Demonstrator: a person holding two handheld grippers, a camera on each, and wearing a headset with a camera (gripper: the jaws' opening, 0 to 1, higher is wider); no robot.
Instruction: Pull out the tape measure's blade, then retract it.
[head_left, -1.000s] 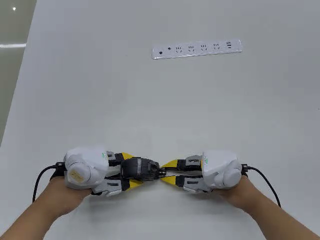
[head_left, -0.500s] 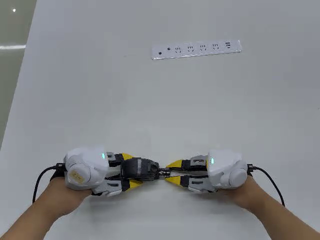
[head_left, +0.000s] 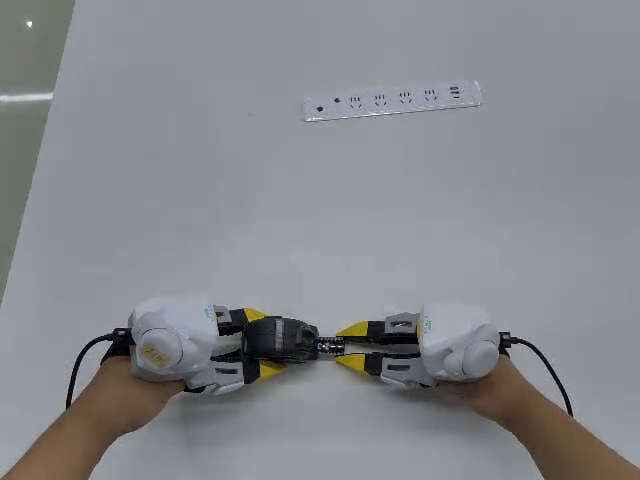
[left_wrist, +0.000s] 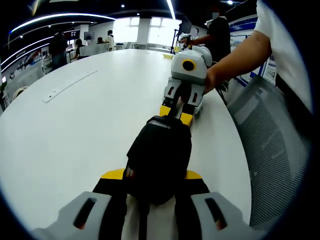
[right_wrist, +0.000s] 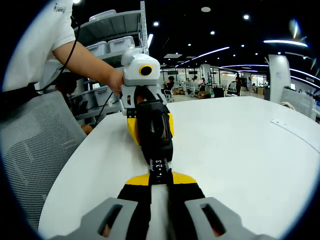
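At the near edge of the table, the two grippers face each other tip to tip, an arrangement that puts the pulling force along the blade's line.

1. Left gripper: jaws are closed to the width of the black tape measure and clamp its case from both sides. This anchors the case just above the table.
2. Right gripper: jaws are nearly closed, pinching the end of the blade. A short length of blade spans the gap between case and jaw tips.

Judgement: the pull-out step is at an early stage; retraction is not yet due.

Farther back, well apart, a white power strip lies flat.
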